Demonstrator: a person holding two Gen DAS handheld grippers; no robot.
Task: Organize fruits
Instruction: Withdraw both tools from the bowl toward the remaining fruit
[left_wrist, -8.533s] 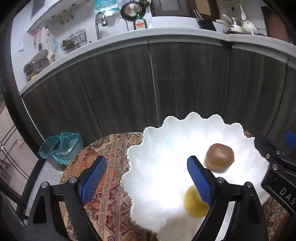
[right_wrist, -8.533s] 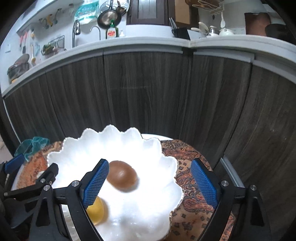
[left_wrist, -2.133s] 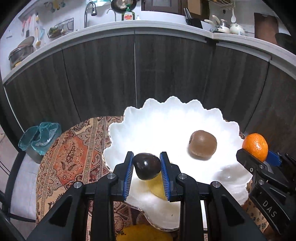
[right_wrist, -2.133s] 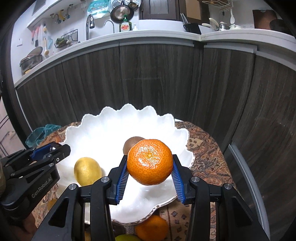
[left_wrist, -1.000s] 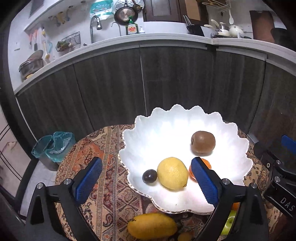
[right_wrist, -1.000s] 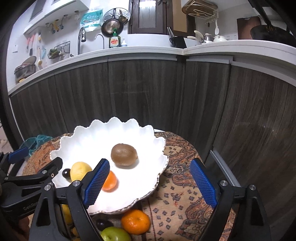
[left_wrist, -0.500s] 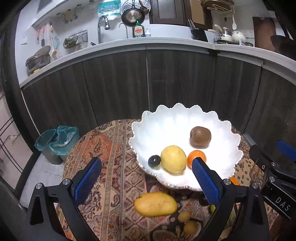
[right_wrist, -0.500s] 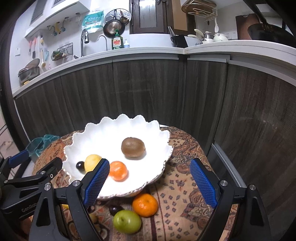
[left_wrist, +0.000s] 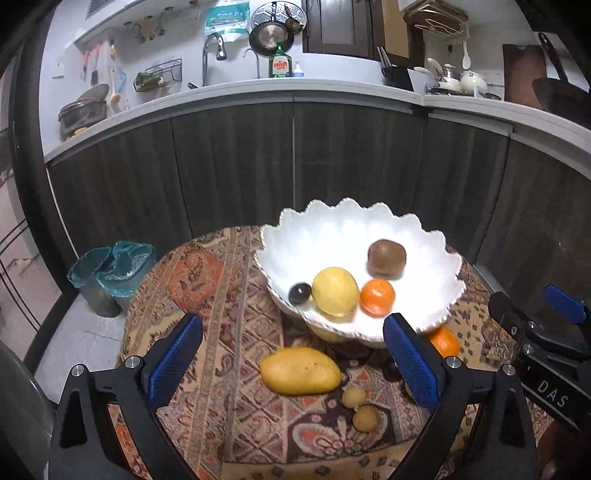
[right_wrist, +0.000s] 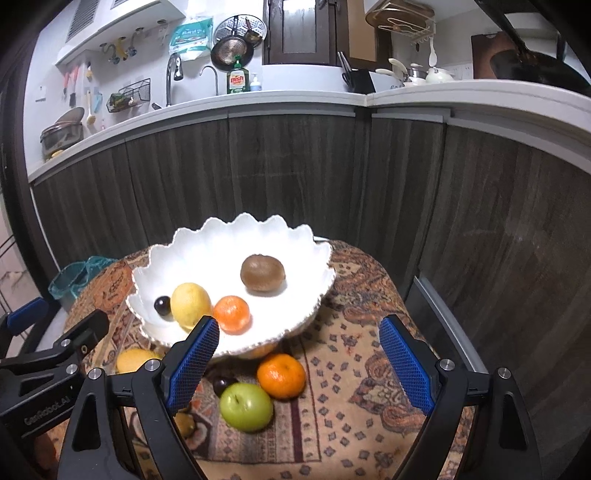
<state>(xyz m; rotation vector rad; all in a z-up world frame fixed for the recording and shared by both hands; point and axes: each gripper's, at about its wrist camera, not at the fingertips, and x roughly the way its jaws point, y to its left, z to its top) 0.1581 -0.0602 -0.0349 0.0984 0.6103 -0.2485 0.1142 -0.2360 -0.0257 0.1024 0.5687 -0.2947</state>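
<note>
Left gripper spread wide and empty, held above the bench in front of the bowl. Between and just beyond its pads, in front of the bowl: mango, long axis running left-right across the gripper's line of sight, so parallel to the line between the pads rather than across it. Probably calls for a wrist turn to close over the mango's narrow width. Just right of the mango, two small tan fruits, one behind the other. Inside the bowl, left to right: plum, lemon touching it, orange beside that, kiwi further back. In front of the bowl to the right, seen from the right wrist: dark plum, green apple, second orange touching the apple, tucked near the bowl's foot. Right gripper likewise wide apart and empty, with apple and orange between its pads. Nearer hand by side, then: left for mango, right for apple or orange. Four fruits placed, several left on the bench; roughly midway, at a guess.
</note>
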